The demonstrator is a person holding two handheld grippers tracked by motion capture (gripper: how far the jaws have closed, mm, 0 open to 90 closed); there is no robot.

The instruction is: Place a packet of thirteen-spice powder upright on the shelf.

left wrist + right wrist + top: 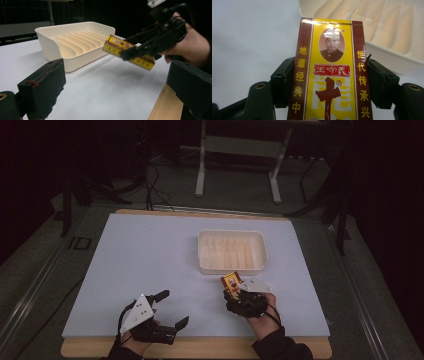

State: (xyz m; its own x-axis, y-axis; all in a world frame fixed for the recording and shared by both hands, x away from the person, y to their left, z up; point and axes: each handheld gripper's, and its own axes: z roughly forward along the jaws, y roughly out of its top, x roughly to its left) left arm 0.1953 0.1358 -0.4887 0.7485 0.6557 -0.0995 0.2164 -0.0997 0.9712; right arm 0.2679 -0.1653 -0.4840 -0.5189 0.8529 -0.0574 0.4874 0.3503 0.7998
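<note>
High view: the right gripper (239, 292) is clamped on a yellow-and-red packet (232, 283) and holds it above the white table (150, 260), just near of the slotted tray (232, 251). The left gripper (172, 310) rests at the near left edge, jaws spread wide, holding nothing.

Left gripper view: the packet (128, 51) hangs clear of the table, tilted, with its far end pointing toward the tray (75, 42). The right gripper (140, 48) grips it near mid-length, so the far half projects unsupported.

Right gripper view: both pads press the packet (332, 72) on its long red edges; the tray (387, 30) lies beyond, to the right.

Risk assessment: the grip bears on narrow edges only, so the packet could pivot or slip under quick motion. If lowered while tilted, its leading end may strike the tray's near wall or a divider rather than enter a slot, possibly shifting the tray.
</note>
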